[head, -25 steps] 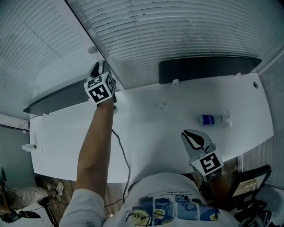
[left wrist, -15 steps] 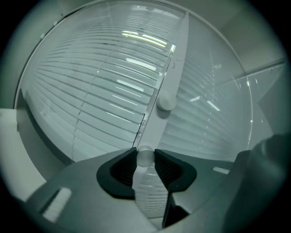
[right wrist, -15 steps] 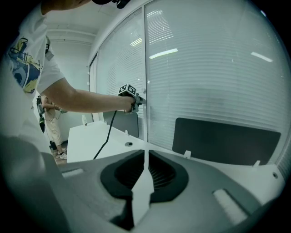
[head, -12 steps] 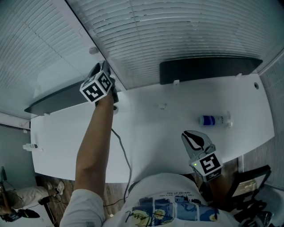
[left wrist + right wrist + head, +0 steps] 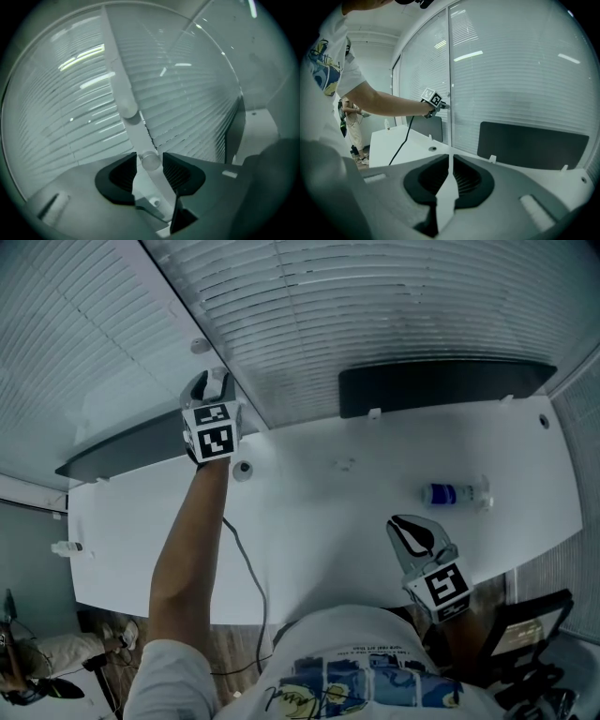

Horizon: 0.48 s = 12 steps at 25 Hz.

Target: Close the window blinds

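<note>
Though the bottle label [image 5: 442,493] is illegible, left tongs [image 5: 150,157] freshly parted around blind wand [image 5: 123,93], right tongs [image 5: 450,155] shut.

So the blinds [image 5: 394,306] are pale horizontal-slat ones in two parts, a left panel [image 5: 66,343] and a wider right panel [image 5: 197,108], with a window post [image 5: 450,56] between them. Both hang down to behind the back edge of the worktop [image 5: 328,521]. The slats look tilted flat so they overlap, pretty much shut. The tilt wand [image 5: 123,89] is a clear plastic rod with a rounded joint partway down and a knob [image 5: 150,161] at its end, hanging slanted right by that post.
</note>
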### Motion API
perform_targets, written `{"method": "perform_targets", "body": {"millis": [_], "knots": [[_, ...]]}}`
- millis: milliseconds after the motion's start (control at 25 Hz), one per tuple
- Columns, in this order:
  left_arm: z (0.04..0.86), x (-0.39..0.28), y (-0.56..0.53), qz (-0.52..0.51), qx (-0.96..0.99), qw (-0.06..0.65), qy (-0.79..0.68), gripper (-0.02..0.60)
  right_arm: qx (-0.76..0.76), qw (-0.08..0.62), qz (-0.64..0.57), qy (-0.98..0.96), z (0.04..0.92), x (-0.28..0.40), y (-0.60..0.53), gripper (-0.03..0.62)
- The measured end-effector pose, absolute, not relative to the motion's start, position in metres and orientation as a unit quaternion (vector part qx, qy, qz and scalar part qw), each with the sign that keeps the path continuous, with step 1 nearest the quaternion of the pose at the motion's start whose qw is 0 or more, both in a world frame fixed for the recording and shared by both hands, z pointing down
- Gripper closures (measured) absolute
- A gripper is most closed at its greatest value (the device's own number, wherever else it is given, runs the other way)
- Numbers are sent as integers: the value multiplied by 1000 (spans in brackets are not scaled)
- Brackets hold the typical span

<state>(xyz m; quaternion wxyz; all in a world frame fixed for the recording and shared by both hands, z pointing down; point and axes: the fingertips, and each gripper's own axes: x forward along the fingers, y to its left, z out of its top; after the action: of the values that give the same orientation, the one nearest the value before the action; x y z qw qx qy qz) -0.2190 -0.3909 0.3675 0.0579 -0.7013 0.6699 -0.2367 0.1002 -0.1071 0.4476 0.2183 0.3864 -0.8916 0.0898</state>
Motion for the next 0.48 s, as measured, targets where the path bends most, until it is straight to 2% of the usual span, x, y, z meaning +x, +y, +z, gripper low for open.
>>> {"method": "perform_targets", "body": {"millis": [280, 480], "knots": [[375, -202, -387, -447, -640, 276, 561, 407, 379, 203, 96, -898, 444, 93, -106, 576], [391, -204, -388, -554, -569, 390, 466, 407, 382, 213, 100, -894, 445, 94, -104, 576]]}}
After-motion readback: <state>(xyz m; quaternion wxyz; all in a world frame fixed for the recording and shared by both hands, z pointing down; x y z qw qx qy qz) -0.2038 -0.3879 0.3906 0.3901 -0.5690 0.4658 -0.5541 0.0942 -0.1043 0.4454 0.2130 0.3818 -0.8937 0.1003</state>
